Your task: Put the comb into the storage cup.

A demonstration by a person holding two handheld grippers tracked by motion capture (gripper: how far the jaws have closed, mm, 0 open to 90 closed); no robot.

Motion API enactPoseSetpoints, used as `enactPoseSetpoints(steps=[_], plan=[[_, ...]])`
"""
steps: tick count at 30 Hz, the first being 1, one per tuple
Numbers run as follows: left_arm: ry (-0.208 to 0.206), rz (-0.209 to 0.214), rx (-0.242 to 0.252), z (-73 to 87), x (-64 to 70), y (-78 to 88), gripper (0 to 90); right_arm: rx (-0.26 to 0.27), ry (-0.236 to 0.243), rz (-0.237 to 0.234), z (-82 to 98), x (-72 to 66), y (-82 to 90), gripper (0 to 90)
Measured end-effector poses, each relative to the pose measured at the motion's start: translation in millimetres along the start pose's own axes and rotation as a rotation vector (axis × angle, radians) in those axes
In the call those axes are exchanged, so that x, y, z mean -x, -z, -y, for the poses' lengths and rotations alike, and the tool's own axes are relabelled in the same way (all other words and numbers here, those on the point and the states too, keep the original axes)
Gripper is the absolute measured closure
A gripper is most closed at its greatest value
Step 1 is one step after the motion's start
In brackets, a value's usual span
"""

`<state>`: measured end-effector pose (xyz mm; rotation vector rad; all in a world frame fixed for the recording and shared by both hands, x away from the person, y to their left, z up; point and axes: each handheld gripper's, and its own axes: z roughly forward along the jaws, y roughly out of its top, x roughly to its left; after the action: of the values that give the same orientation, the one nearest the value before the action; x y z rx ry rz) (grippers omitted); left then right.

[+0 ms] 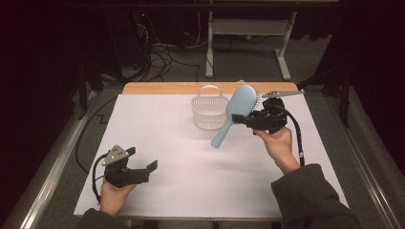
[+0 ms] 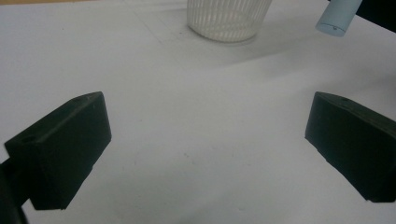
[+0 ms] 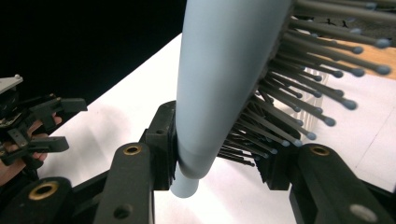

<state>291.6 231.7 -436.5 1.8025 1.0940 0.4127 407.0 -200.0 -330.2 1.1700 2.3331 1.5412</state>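
A light blue hairbrush point(image 1: 240, 104) hangs tilted above the white table point(image 1: 167, 143), head up and handle down to the left. My right gripper point(image 1: 239, 119) is shut on it where the head meets the handle. In the right gripper view the jaws clamp the brush point(image 3: 224, 70), one on its smooth back and one against the dark bristles point(image 3: 299, 93); my right gripper point(image 3: 217, 158) points at the table. My left gripper point(image 1: 142, 158) rests at the front left, open with nothing in it; the left gripper view has its jaws wide apart point(image 2: 205, 140) over bare table.
A white slatted basket point(image 1: 209, 112) with a handle stands at the back middle, just left of the brush head; it also appears in the left gripper view point(image 2: 226, 18), with the brush handle tip point(image 2: 337, 16) nearby. A wooden strip point(image 1: 167, 88) edges the table's far side.
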Motion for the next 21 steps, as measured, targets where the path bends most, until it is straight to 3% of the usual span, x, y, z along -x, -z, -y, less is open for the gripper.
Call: enactPoseSetpoints(steps=[21], plan=[[0.005, 0.007, -0.001, -0.1, -1.0, 0.2, 0.0, 0.004, 0.009, 0.029, -24.0, -0.9, -13.8, 56.4]])
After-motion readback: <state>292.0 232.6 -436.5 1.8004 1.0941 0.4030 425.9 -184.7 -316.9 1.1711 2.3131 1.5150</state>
